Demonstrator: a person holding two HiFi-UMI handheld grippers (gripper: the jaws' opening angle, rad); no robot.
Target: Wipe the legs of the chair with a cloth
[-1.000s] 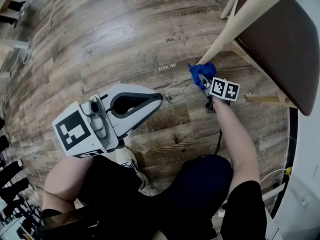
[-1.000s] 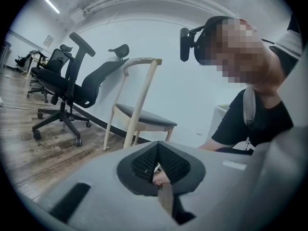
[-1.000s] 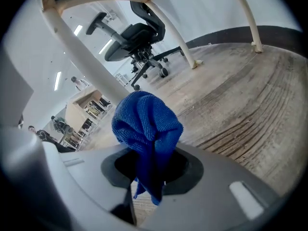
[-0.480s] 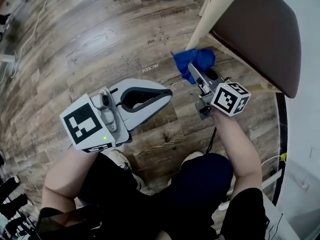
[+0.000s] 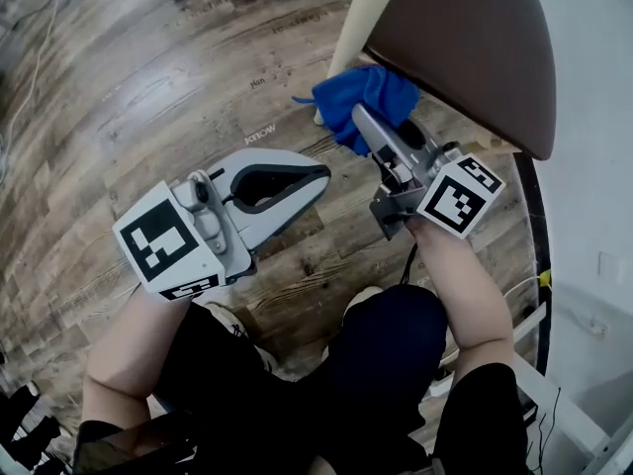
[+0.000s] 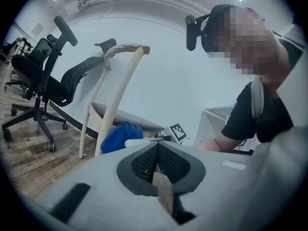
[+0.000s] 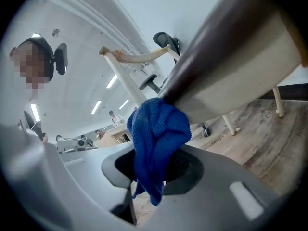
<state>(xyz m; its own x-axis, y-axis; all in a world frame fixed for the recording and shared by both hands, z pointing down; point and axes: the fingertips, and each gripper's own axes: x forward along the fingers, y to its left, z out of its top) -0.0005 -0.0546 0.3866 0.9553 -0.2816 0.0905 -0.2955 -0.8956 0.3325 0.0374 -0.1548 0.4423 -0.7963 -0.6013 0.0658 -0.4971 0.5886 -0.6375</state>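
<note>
The right claw (image 5: pixel 362 123) is gripping the blue cloth (image 5: pixel 341 102), bunching it just beyond its tips against the chair leg (image 5: pixel 368 13) below the seat (image 5: pixel 465 47), while the left claw (image 5: pixel 315 178) is idling closed and empty beside it, so wiping is seemingly under way on this one leg, with the other legs likely remaining.

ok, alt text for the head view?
Right gripper holds a blue cloth up at the brown seat's edge, by a cream chair leg. Left gripper is shut and empty over the wood floor; the person's dark-clad legs fill the bottom of the frame.
</note>
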